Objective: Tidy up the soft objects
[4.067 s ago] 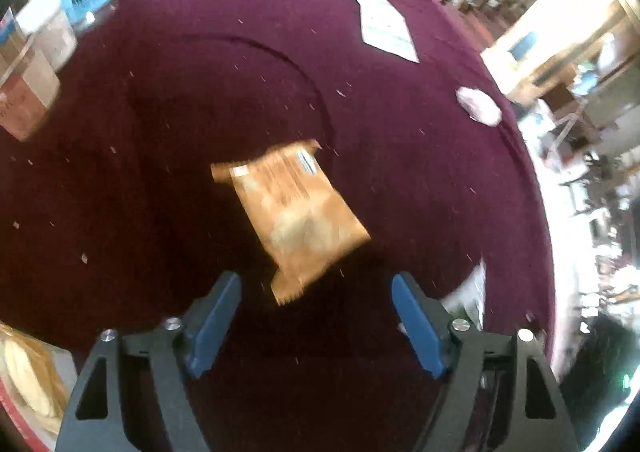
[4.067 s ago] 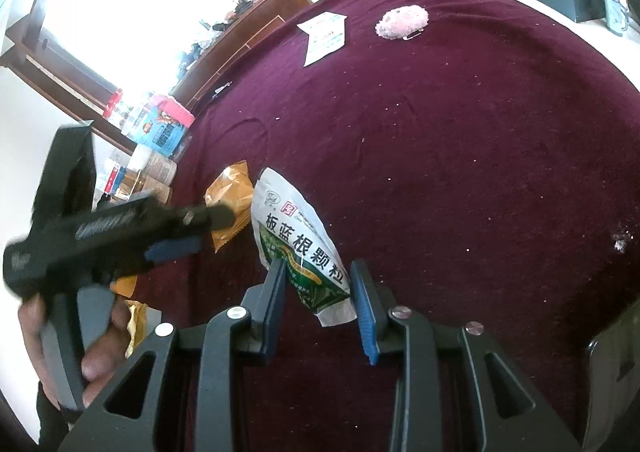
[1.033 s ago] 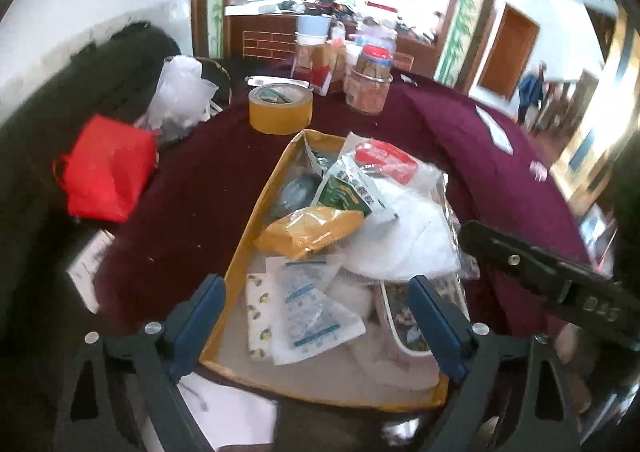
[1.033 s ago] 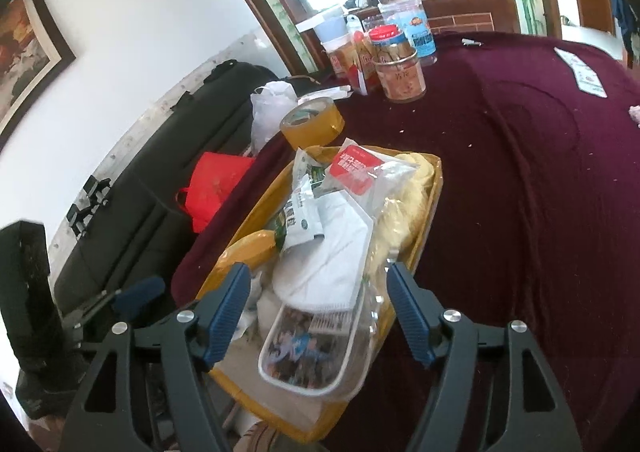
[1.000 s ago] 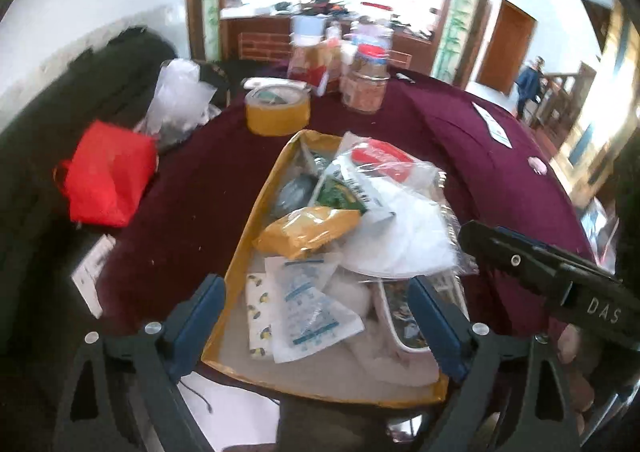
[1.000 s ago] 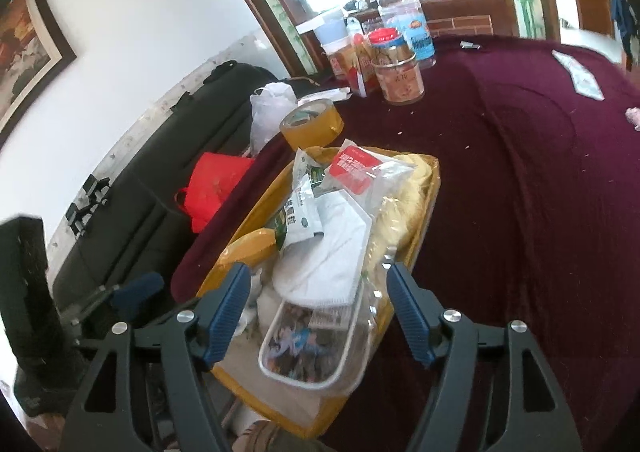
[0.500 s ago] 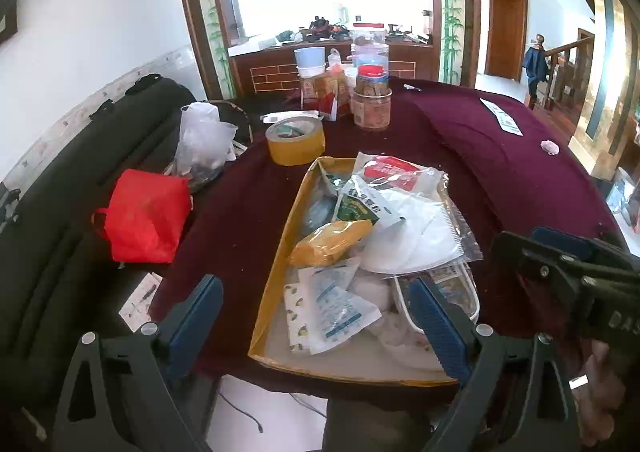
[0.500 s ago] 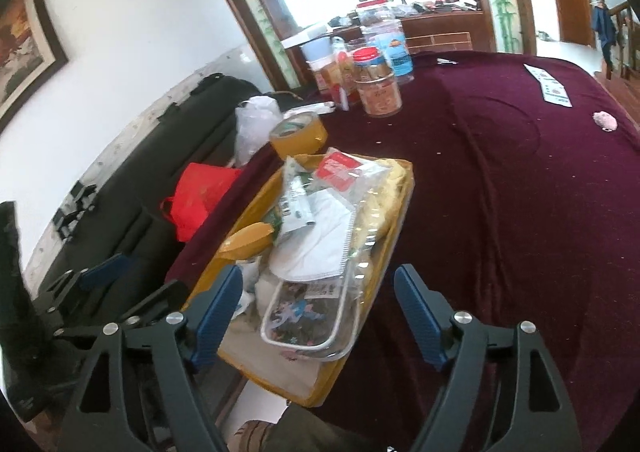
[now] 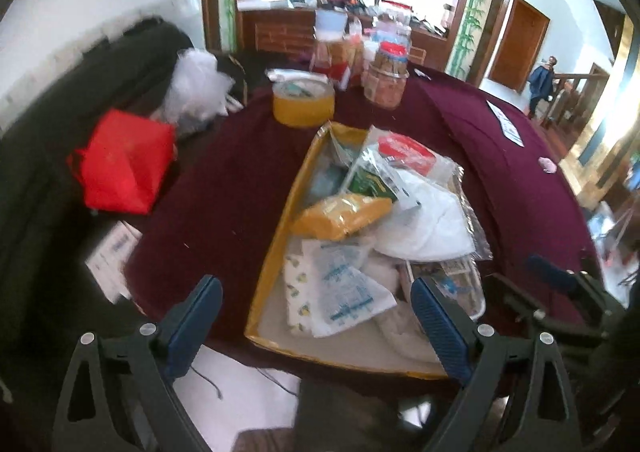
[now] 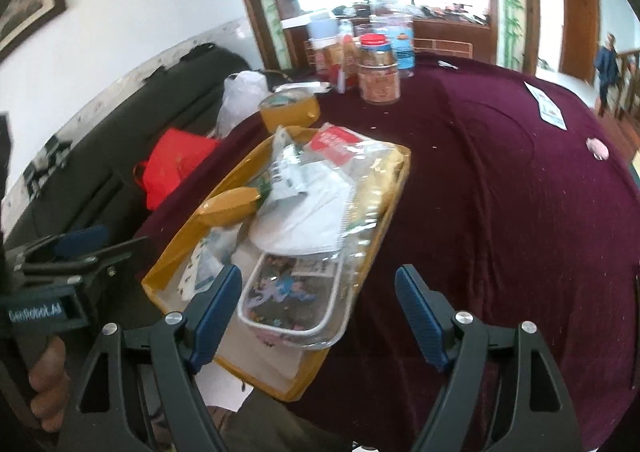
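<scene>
mostly packets and a white mask point(image 9: 424, 228) piled in yellow tray point(image 9: 276, 252), left gripper point(image 9: 316, 326) and right gripper point(image 10: 316, 316) jaws released

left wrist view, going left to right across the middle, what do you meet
red fabric bag → yellow rim of the flat tray → orange crinkly snack packet → white folded face mask → small pink fluffy lump on the maroon tablecloth
</scene>
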